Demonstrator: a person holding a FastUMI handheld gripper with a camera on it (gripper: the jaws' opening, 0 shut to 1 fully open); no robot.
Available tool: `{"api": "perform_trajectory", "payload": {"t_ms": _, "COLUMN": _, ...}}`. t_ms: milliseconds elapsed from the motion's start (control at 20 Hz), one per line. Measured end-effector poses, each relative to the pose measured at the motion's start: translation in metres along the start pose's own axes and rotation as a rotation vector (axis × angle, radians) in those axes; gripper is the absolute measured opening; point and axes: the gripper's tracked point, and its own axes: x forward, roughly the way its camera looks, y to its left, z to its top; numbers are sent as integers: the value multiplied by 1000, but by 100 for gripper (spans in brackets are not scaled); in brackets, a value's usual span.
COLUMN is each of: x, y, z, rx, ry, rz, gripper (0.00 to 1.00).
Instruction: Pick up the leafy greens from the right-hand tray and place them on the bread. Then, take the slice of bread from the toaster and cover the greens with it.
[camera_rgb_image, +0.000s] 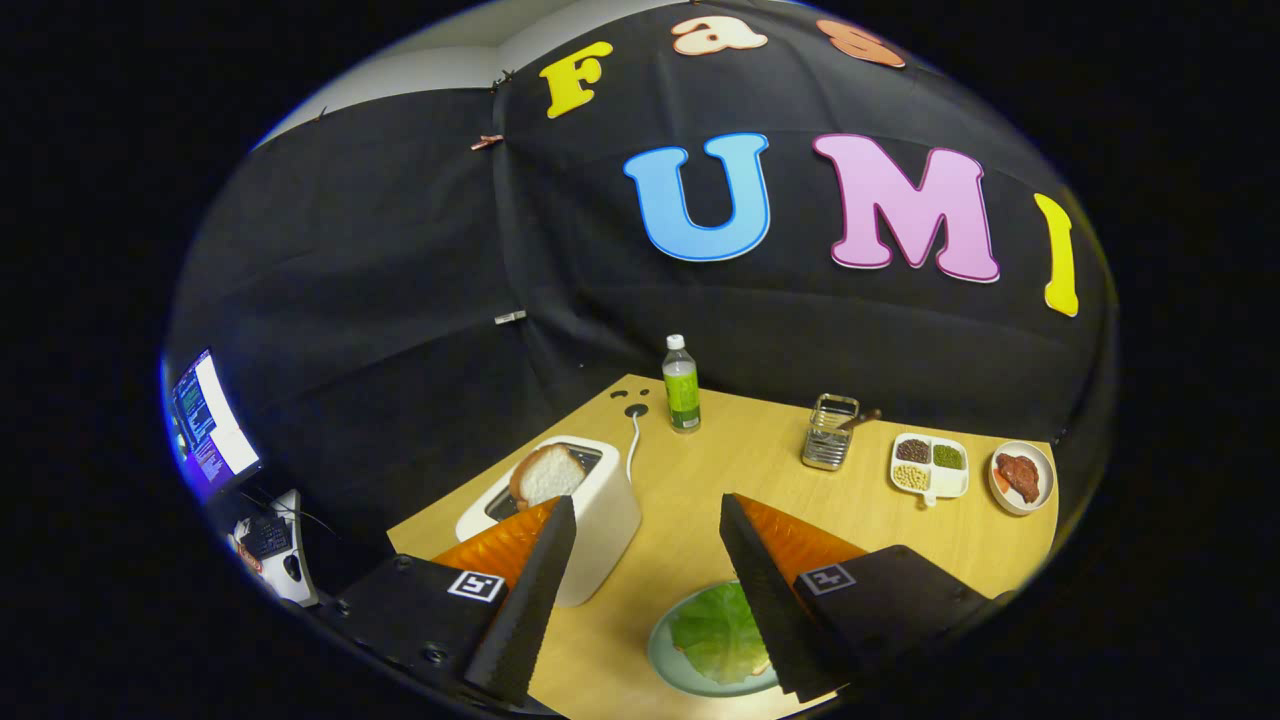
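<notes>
Beyond my tongs (648, 520) the wooden table (700, 480) held a green bottle (681, 385), a wire holder (829, 433), a divided dish of beans (930, 465) and a small plate of meat (1021, 476), all well off to the far right. The white toaster (560, 510) sat just beside my left finger (535, 590), a bread slice (547, 473) upright in its slot. My fingers stood wide apart, holding nothing, angled downward. The leafy greens (718, 632) lay on a pale plate (668, 660), between them, touching the right finger (765, 600).
</notes>
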Motion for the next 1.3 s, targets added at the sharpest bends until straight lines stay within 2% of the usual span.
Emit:
{"api": "perform_trajectory", "payload": {"t_ms": 400, "x": 57, "y": 52, "z": 10, "rx": 124, "ry": 24, "rz": 25, "gripper": 91}}
{"api": "perform_trajectory", "payload": {"t_ms": 650, "x": 98, "y": 84, "z": -2, "rx": 142, "ry": 81, "rz": 57, "gripper": 91}}
{"api": "perform_trajectory", "payload": {"t_ms": 1000, "x": 155, "y": 90, "z": -50, "rx": 170, "ry": 211, "rz": -29, "gripper": 87}}
{"api": "perform_trajectory", "payload": {"t_ms": 1150, "x": 171, "y": 84, "z": -72, "rx": 191, "ry": 263, "rz": -82, "gripper": 83}}
{"api": "perform_trajectory", "payload": {"t_ms": 1250, "x": 174, "y": 79, "z": -72, "rx": 195, "ry": 259, "rz": -120, "gripper": 72}}
{"api": "perform_trajectory", "payload": {"t_ms": 1300, "x": 173, "y": 73, "z": -72, "rx": 194, "ry": 258, "rz": -139, "gripper": 59}}
